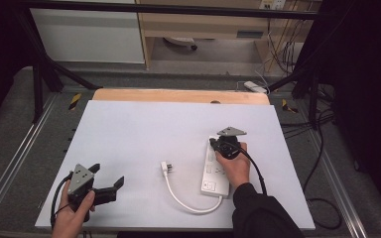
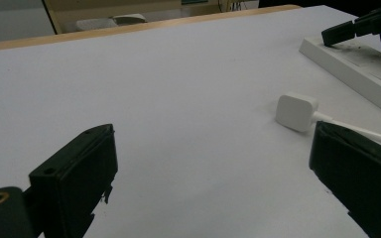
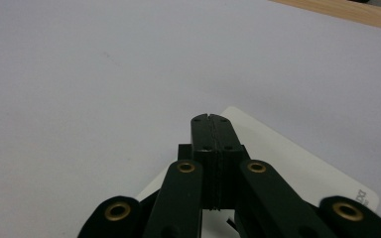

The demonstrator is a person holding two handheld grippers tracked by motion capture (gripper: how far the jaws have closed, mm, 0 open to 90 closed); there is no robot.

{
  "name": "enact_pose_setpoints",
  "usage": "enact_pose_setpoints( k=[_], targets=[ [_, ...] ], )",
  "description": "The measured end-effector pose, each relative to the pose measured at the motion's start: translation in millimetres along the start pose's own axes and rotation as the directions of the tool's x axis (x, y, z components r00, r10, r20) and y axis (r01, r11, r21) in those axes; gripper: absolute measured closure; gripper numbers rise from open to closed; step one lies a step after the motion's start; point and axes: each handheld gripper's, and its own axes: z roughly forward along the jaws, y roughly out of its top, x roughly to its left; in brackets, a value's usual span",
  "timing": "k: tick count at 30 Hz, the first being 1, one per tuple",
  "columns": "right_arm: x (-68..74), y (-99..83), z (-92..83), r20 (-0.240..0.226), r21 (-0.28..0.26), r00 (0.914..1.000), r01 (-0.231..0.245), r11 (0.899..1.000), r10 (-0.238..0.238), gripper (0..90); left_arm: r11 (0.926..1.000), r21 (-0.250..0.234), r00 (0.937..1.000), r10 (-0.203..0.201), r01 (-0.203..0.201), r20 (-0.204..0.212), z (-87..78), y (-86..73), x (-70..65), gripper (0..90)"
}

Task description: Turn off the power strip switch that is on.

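High view, surroundings: white rectangular tabletop [image 1: 144,134] with a wooden strip at its far edge; dark floor and loose cables beyond.
High view, power strip: long white plastic power strip [image 1: 215,171] lies at right of centre, its white cord [image 1: 186,203] looping to a white square plug [image 1: 166,168] lying apart on the table.
High view, hidden: right hand [image 1: 235,166] covers the strip's middle.
High view, tools: left gripper [image 1: 110,184] near the front left corner, jaws spread wide, holding nothing; right gripper [image 1: 213,144] rests over the strip's far end.
Left gripper view: jaws far apart, empty; plug between them, farther off.
Right gripper view: jaws pressed together, nothing between, tips above the strip's end.
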Motion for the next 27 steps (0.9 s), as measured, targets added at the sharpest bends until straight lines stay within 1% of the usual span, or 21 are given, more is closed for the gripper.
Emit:
enact_pose_setpoints(
  k=[6,9,27],
  targets=[
    [1.2,0.3,-0.1,0.000,0.000,1.0000,-0.002,1.000,0.002,90.0,1.0000,0.001,1.0000,0.001,-0.001,0.000,0.1,0.0,-0.1,4.6],
    [0.3,0.1,-1.1,0.007,0.000,1.0000,-0.002,1.000,0.002,90.0,1.0000,0.001,1.0000,0.000,0.000,0.000,0.2,-0.1,0.0,4.6],
    [-0.1,4.4,-8.7,-0.008,-0.028,0.9999,-0.008,1.000,0.008,90.0,1.0000,0.003,1.0000,0.002,-0.002,0.000,0.1,-0.1,0.0,4.6]
  ],
)
